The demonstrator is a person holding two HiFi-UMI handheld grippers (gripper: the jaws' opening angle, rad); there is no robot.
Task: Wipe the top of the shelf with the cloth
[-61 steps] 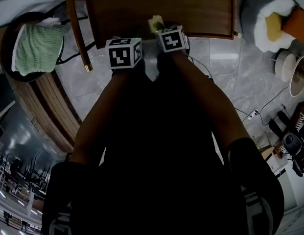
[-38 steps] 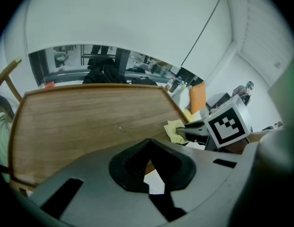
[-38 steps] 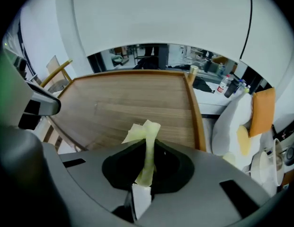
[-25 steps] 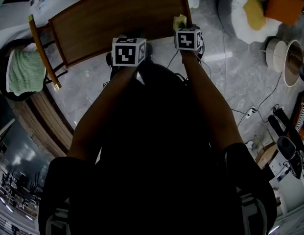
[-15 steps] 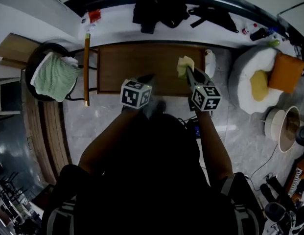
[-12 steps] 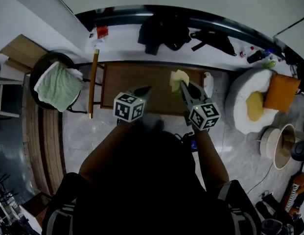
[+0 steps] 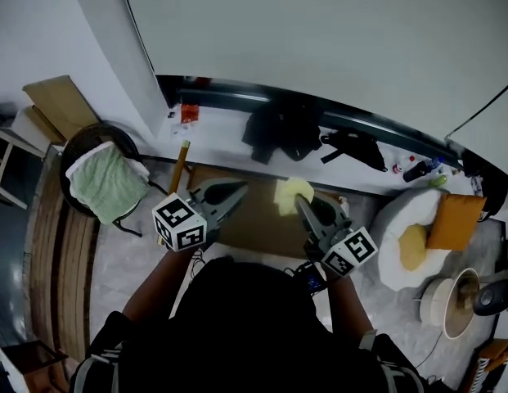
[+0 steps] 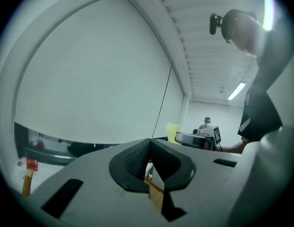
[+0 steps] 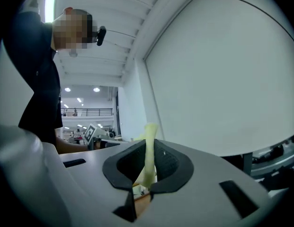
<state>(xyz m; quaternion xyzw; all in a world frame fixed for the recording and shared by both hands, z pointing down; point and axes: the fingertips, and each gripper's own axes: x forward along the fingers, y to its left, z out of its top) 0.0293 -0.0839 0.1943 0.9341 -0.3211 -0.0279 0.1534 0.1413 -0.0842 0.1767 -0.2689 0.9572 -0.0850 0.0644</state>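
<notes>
In the head view the brown wooden shelf top [image 7: 252,222] lies below both grippers. My right gripper [image 7: 301,202] is shut on a pale yellow cloth [image 7: 290,192], which sticks up from its jaws above the shelf's far half. The right gripper view shows the cloth [image 9: 149,148] pinched upright between the dark pads [image 9: 166,165], with the gripper [image 9: 147,168] aimed up at the white wall. My left gripper [image 7: 234,190] hovers over the shelf's left part with its jaws together and nothing in them. From the left gripper [image 8: 149,161] view I see the cloth [image 8: 173,130] off to the right.
A round chair with a green towel [image 7: 108,180] stands at the left, beside a wooden stick [image 7: 178,165]. Dark clothes [image 7: 280,129] and a black bag [image 7: 352,148] lie on the white ledge behind the shelf. A white cushion [image 7: 405,234] with an orange pillow [image 7: 452,220] sits at the right.
Both grippers have risen from the shelf's near edge to above its top and tilted up toward the wall. The cloth came up with the right gripper. The head view swung upward.
</notes>
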